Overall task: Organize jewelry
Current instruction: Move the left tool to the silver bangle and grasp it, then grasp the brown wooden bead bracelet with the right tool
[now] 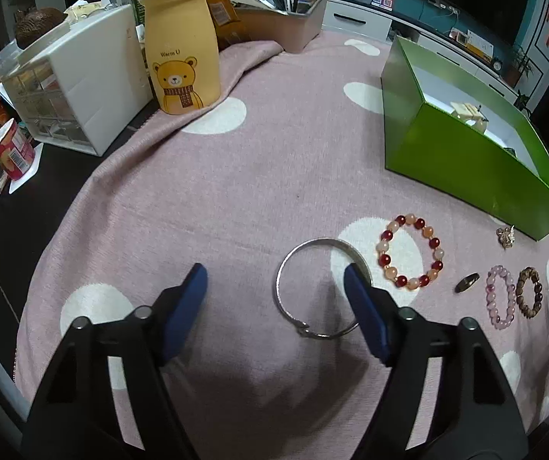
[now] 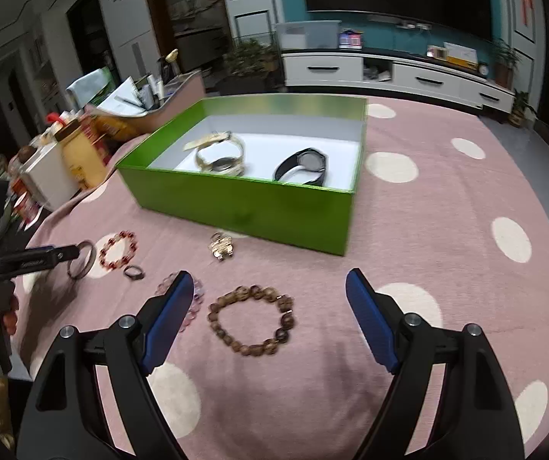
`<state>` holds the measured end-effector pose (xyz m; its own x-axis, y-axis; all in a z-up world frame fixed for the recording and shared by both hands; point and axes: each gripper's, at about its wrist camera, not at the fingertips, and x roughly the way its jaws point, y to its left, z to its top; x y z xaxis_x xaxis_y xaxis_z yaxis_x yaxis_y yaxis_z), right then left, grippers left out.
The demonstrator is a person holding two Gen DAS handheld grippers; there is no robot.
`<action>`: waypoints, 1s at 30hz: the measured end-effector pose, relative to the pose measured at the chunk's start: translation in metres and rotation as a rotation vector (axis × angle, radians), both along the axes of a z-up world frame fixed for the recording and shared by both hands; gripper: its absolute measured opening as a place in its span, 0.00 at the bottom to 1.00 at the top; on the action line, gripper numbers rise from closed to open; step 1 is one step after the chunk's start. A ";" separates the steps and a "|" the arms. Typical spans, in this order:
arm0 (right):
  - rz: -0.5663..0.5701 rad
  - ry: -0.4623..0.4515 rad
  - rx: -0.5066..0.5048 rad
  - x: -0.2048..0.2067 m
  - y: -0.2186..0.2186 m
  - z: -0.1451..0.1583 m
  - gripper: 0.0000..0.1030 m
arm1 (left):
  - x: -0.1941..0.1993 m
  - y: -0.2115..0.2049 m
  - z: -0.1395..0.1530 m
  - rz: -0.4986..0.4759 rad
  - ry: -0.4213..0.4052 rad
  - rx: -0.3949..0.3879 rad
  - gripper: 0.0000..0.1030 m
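Observation:
My left gripper is open low over the pink dotted cloth. A silver bangle lies flat between its blue fingers; the right finger overlaps the bangle's right rim, and the pads do not press it. To its right lie a red-and-peach bead bracelet, a dark ring, a pink bracelet, a brown bracelet and a gold charm. My right gripper is open around the brown bead bracelet without touching it. Its left finger hides part of the pink bracelet.
The open green box behind the jewelry holds a gold watch and a black watch. At the far left stand a yellow bear jar, a white drawer unit and a pen tray.

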<state>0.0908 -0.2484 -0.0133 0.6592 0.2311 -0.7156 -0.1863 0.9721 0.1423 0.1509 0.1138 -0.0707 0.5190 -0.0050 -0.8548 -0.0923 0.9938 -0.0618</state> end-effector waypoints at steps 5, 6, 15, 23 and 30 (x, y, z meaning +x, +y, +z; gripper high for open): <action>0.004 0.009 -0.001 0.000 0.002 -0.002 0.79 | 0.003 -0.003 -0.007 -0.014 0.009 0.030 0.52; 0.003 0.008 0.000 0.000 0.001 -0.002 0.79 | 0.003 -0.004 -0.007 -0.017 0.005 0.045 0.51; -0.023 0.038 -0.031 0.006 -0.003 -0.011 0.79 | 0.000 -0.011 -0.007 -0.061 -0.022 0.059 0.10; -0.029 0.101 -0.059 0.013 -0.007 -0.026 0.63 | -0.005 -0.010 0.008 -0.065 -0.064 -0.003 0.03; -0.035 0.144 -0.090 0.016 -0.007 -0.038 0.49 | -0.012 -0.012 0.027 -0.076 -0.129 -0.056 0.03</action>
